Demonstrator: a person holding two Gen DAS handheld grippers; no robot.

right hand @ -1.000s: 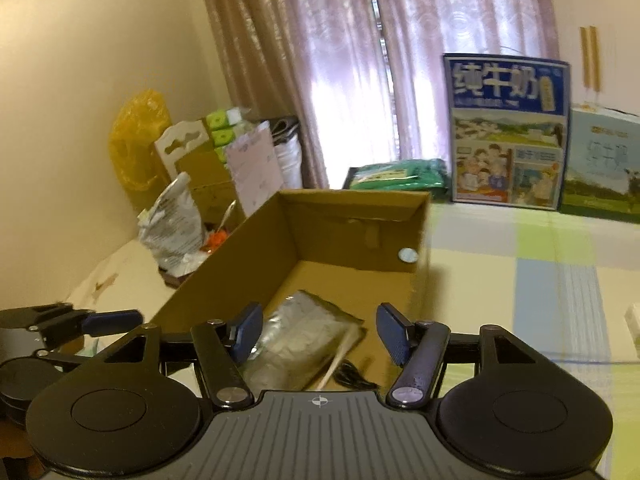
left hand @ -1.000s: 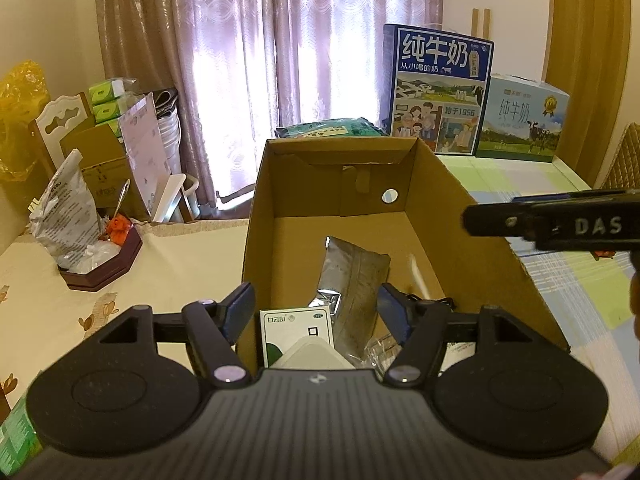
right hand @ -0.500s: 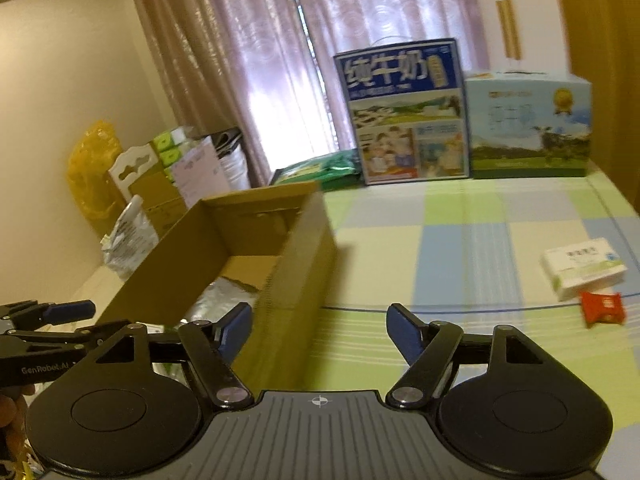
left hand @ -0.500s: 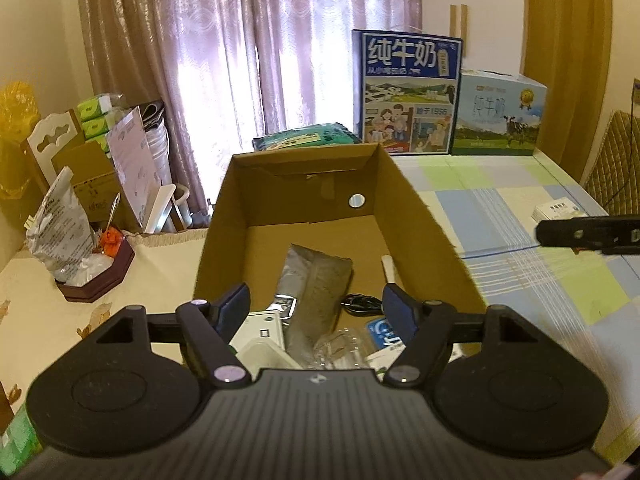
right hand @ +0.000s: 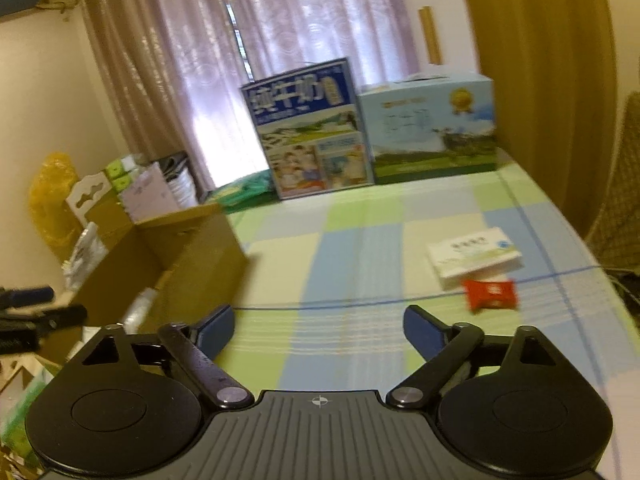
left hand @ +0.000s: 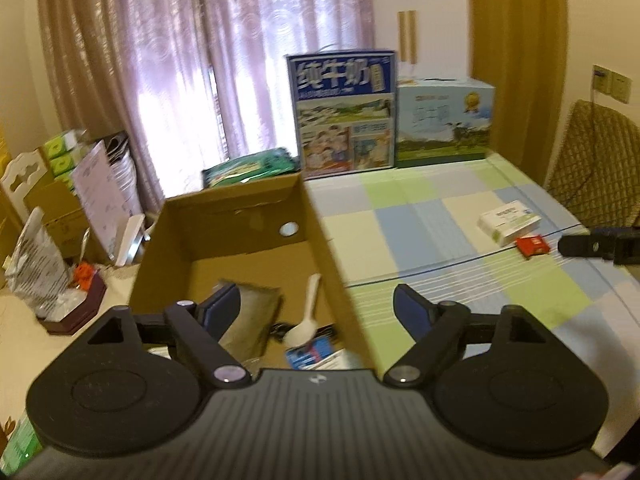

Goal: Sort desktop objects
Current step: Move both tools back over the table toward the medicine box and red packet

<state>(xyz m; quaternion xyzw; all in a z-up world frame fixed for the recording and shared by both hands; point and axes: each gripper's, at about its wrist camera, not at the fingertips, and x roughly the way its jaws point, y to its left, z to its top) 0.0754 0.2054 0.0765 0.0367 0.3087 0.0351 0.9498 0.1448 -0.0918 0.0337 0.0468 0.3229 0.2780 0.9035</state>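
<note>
Cardboard box [left hand: 320, 236] at left on the checked tablecloth [left hand: 420, 216], holding a silver pouch [left hand: 252, 320] and white spoon [left hand: 306, 320]; left gripper [left hand: 316, 308] spread empty over its right wall; right gripper [right hand: 318, 326] likewise released above cloth; white carton [right hand: 474, 258] and red packet [right hand: 490, 294] touching, far right.

Bare checked tablecloth [right hand: 360, 240] ahead; cardboard box [right hand: 200, 248] wall leftward.
</note>
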